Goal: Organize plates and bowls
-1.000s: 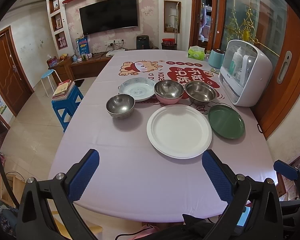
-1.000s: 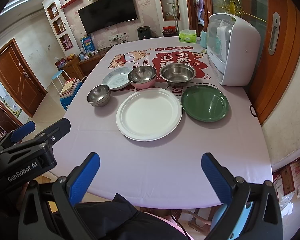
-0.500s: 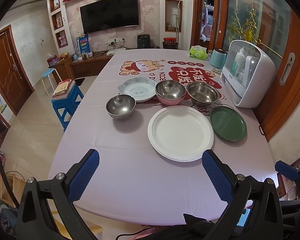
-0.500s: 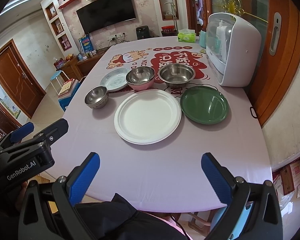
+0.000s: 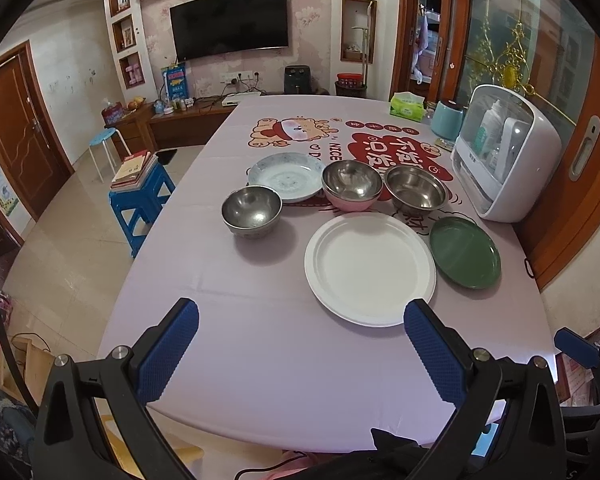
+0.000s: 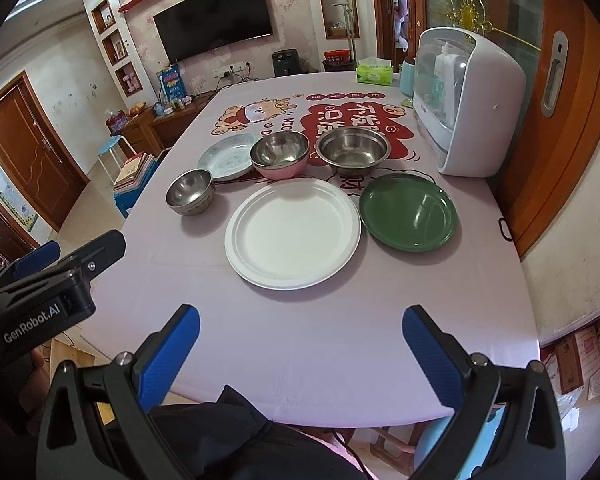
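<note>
A big white plate (image 5: 370, 268) (image 6: 292, 232) lies mid-table, with a green plate (image 5: 465, 252) (image 6: 408, 211) to its right. Behind them stand a small steel bowl (image 5: 251, 210) (image 6: 190, 192), a pale blue patterned plate (image 5: 286, 176) (image 6: 228, 156), a pink-sided steel bowl (image 5: 352, 186) (image 6: 280, 154) and a wider steel bowl (image 5: 415, 192) (image 6: 353, 151). My left gripper (image 5: 300, 340) hangs open over the near table edge, nothing between its blue pads. My right gripper (image 6: 300, 344) is open too, short of the white plate. The left gripper's body (image 6: 48, 300) shows at the right wrist view's left side.
A white dome-shaped appliance (image 5: 504, 156) (image 6: 468, 108) stands at the table's right edge, with a teal canister (image 5: 446, 120) and tissue box (image 5: 407, 106) behind it. A blue stool with books (image 5: 140, 196) stands left of the table. A wooden door panel (image 5: 572, 184) bounds the right.
Both grippers have drifted slightly, so the dishes sit a little lower and further left in the views. Neither gripper's opening has changed, and nothing on the table has moved.
</note>
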`<state>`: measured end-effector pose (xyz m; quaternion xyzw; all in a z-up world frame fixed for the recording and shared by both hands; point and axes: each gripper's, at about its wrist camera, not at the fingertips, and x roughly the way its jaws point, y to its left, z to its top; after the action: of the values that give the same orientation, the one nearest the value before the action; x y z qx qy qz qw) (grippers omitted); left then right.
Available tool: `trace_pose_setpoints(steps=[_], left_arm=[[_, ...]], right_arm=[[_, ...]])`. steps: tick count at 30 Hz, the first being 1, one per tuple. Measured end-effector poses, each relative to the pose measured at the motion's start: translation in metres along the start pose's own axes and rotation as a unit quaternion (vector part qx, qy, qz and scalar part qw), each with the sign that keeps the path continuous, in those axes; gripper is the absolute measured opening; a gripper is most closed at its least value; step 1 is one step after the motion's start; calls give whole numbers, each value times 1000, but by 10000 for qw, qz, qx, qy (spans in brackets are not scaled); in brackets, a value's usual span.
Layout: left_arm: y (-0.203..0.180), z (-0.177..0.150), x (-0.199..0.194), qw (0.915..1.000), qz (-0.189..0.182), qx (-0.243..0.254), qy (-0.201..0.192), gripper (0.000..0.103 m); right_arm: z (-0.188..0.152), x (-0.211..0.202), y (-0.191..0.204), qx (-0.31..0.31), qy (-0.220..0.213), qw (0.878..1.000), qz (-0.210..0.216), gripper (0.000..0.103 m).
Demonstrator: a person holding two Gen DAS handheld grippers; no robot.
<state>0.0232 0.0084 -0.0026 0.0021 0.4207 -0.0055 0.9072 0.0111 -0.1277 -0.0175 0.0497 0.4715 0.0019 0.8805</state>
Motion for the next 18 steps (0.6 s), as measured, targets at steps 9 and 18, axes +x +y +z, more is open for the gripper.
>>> trace_pose_setpoints(steps=[9, 18], left_arm=[[5, 6, 11, 9998, -14, -72, 185, 102], [18, 24, 33, 9991, 188, -243, 301, 102]], right_arm=[[8, 2, -5, -7, -15, 9997, 228, 102], [26, 11, -20, 119, -104, 9988, 466, 102]])
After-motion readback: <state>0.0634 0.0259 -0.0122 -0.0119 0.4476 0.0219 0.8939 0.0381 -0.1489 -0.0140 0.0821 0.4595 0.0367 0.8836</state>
